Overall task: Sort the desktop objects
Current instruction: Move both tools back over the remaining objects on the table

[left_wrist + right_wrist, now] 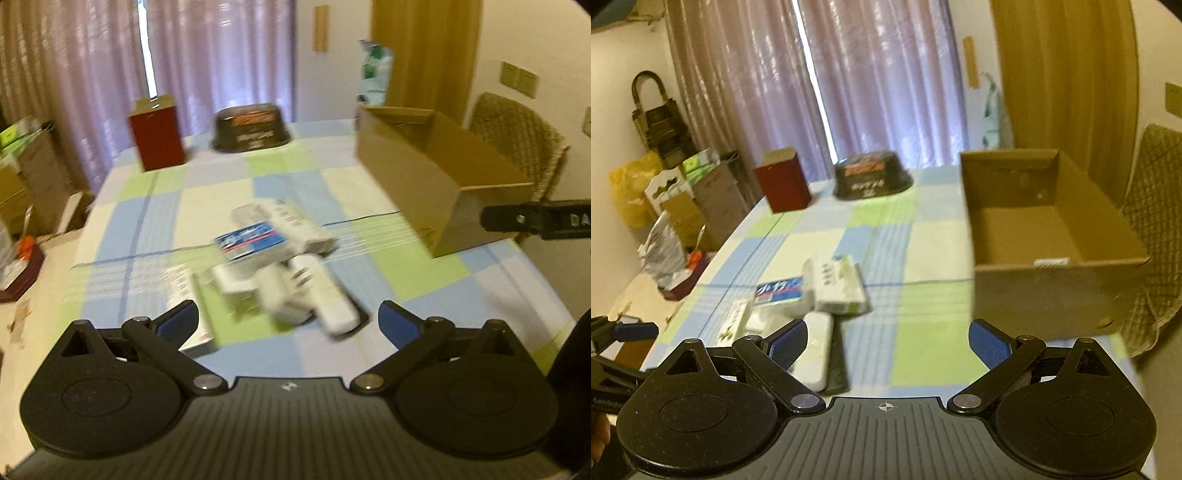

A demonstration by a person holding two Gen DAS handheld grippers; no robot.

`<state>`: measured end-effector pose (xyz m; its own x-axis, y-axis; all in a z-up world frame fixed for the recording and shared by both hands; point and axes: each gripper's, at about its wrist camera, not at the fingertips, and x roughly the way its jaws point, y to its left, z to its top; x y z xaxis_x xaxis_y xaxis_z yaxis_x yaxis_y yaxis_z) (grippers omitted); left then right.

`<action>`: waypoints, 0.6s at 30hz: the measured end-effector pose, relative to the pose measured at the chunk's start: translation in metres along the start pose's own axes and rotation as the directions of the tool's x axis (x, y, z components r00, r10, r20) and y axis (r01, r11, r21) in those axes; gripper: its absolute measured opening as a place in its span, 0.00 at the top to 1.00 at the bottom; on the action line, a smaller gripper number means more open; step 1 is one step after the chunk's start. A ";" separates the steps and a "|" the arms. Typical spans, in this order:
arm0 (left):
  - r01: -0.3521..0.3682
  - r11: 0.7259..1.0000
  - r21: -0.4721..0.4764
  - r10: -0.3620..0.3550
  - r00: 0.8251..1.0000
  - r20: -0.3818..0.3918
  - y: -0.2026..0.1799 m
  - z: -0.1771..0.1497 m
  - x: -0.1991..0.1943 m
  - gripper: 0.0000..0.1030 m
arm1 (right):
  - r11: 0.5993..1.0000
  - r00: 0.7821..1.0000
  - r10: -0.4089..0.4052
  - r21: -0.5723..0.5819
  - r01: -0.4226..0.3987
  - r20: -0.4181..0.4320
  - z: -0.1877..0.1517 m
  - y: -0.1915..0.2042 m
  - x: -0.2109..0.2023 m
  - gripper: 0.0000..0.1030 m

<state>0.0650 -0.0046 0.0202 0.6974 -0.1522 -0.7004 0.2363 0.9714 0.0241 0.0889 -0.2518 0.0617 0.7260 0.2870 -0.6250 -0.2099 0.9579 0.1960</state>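
Blue-padded fingers (177, 319) of the left gripper (288, 317) are standing spread wide above the near edge of a checked tablecloth (369, 192), holding nothing, with the jumble of small boxes lying just beyond and between the tips. The right gripper (886, 341) is likewise gaping, its fingers (988, 345) released and empty; its left tip is overlapping a white remote-like bar (818, 350) in the picture, though whether it is touching cannot be told from the blur. The pile is sitting in the middle of the table: a blue-and-white carton (255, 240) is resting on top of a long white box (284, 221), and a green-and-white packet (840, 286) is lying at its far right side. An open cardboard box (1049, 236) is standing empty at the right of the table, well apart from the pile. At the far end, a dark red box (157, 134) is standing upright beside an upturned black bowl (251, 127), before drawn curtains (221, 55). The tip of the other gripper is poking in at the right edge of the left view
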 end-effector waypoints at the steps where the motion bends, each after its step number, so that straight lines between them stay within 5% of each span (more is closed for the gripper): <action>1: -0.013 1.000 -0.007 0.013 1.000 -0.003 0.005 -0.003 -0.001 0.01 | 1.000 1.000 0.005 -0.003 -0.005 -0.007 -0.002 0.004 0.002 0.06; 18: -0.076 0.994 -0.072 0.072 0.996 -0.058 0.044 -0.025 0.011 0.01 | 0.996 0.994 0.046 -0.069 -0.053 -0.100 -0.035 0.041 0.032 0.06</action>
<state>0.0663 0.0414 -0.0039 0.6719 -0.0708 -0.7373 0.1329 0.9908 0.0260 0.0806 -0.2030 0.0239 0.6468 0.3305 -0.6873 -0.2929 0.9397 0.1762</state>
